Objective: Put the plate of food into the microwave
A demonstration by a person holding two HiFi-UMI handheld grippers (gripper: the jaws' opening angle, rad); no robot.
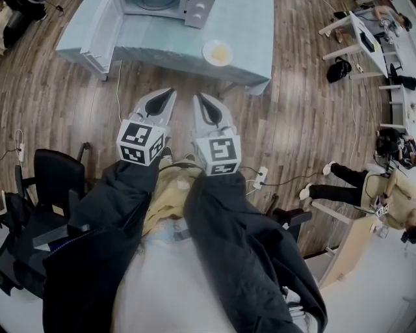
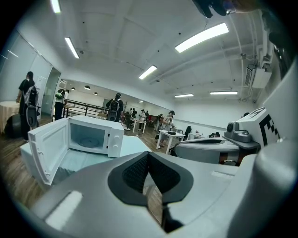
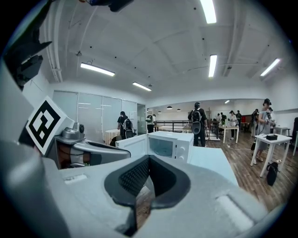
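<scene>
Sleeves sit closest, with both tools just past them: left hand-held gripper and right hand-held gripper, each clenched on nothing. Plate is on the table, well ahead of the right one and a bit to its right. Microwave is ahead of the left, door open. I'd step closer, open the right jaws early and take the rim low and level.

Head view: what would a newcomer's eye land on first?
The left gripper and right gripper fill mid-frame side by side, jaws together, holding nothing. Ahead, a white microwave stands door-open on the pale-blue table, with the plate of food near the table's right front corner.
</scene>
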